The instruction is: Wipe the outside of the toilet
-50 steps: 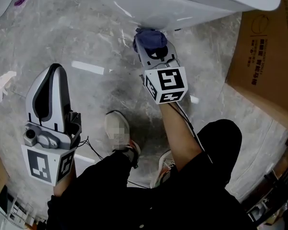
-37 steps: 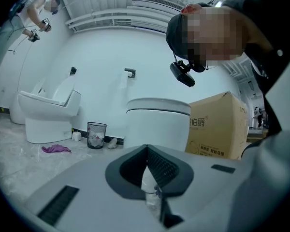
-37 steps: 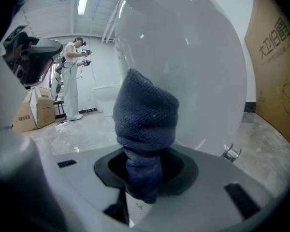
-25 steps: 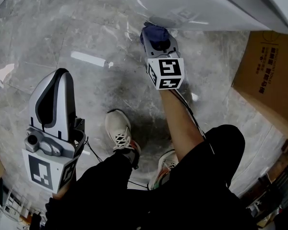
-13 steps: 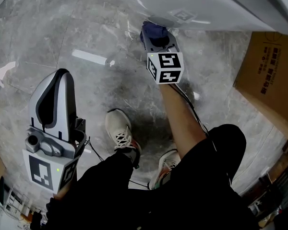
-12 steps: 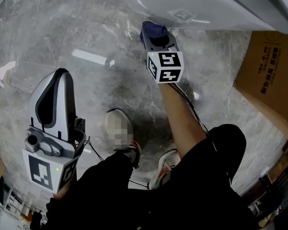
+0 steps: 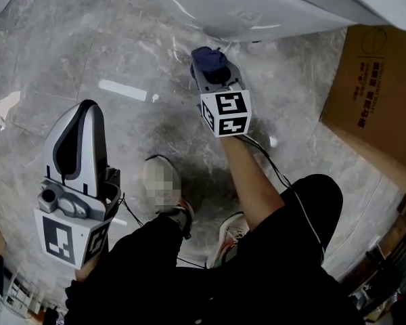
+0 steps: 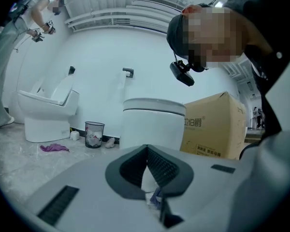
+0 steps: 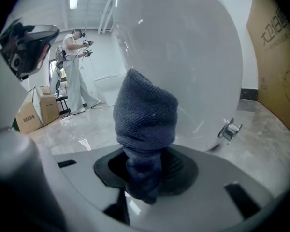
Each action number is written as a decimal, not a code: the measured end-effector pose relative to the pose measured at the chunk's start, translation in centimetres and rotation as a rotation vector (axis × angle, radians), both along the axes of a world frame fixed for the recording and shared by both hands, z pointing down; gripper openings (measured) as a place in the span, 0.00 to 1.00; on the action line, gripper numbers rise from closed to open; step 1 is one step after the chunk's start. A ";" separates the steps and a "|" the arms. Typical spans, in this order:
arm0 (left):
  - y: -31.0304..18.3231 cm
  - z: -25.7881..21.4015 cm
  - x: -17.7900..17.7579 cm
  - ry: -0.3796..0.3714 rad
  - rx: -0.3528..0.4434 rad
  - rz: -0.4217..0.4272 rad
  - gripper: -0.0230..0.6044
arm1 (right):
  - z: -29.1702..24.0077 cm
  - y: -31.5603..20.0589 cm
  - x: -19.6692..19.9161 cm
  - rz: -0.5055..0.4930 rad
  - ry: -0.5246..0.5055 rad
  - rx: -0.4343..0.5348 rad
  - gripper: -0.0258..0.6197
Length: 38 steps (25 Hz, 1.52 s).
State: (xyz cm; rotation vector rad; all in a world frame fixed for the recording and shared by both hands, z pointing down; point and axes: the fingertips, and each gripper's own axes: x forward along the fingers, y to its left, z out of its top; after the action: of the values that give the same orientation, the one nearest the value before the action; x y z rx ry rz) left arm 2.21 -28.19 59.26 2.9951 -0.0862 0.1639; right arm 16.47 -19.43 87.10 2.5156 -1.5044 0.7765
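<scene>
The right hand-held gripper (image 7: 214, 74) is clamping its jaws on a bunched dark blue cloth (image 7: 208, 58), whose wad is sticking out past the jaw tips; the toilet (image 7: 257, 5) is lying straight ahead of that wad, along the gripper's own long axis, with its rounded white side bulging toward the cloth. In the right gripper view the cloth (image 9: 145, 112) is covering part of the toilet's curved wall (image 9: 198, 57); it is sitting near that wall, though whether it is touching cannot be told. The left hand-held gripper (image 7: 81, 117) is hanging well away from the toilet, over the floor (image 7: 122, 46), jaws together on nothing; so the right one is plainly the nearer. Judging from this, the coming stroke is calling for a push forward toward the toilet.
</scene>
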 end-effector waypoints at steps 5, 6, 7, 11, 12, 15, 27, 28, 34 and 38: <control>0.8 -1.1 -0.4 0.038 -0.026 -0.018 0.05 | -3.9 1.9 -2.3 -0.049 0.034 -0.014 0.23; 1.0 -1.4 -0.4 0.049 -0.033 -0.023 0.05 | -5.1 2.3 -2.4 -0.055 0.042 -0.012 0.23; 1.1 -1.6 -0.5 0.058 -0.030 -0.023 0.05 | -6.5 2.5 -2.5 -0.060 0.047 -0.006 0.23; 2.0 -2.4 -1.4 0.070 0.013 -0.017 0.05 | -12.8 3.2 -2.8 -0.081 0.066 0.047 0.23; 2.2 -2.6 -1.5 0.071 0.018 -0.020 0.05 | -14.6 3.3 -2.8 -0.085 0.072 0.063 0.23; 2.4 -3.4 -1.8 0.085 0.022 -0.033 0.05 | -20.2 3.4 -3.2 -0.109 0.108 0.116 0.23; 3.7 -4.4 -1.8 0.104 0.041 -0.008 0.05 | -33.8 4.0 -0.5 -0.081 0.257 0.187 0.23; 3.7 -4.5 -1.7 0.107 0.040 -0.006 0.05 | -34.1 4.1 0.0 -0.072 0.263 0.191 0.23; 4.6 -4.1 -1.0 0.093 0.042 0.025 0.05 | -35.1 3.6 1.0 -0.042 0.337 0.200 0.23; 4.6 -4.0 -0.9 0.087 0.038 0.026 0.05 | -35.0 3.5 1.0 -0.026 0.375 0.210 0.23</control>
State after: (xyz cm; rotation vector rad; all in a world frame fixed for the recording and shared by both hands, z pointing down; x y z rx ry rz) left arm 1.34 -23.55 55.31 3.0373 -0.0422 0.0349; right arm 17.47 -15.88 52.06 2.5881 -1.5445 0.1310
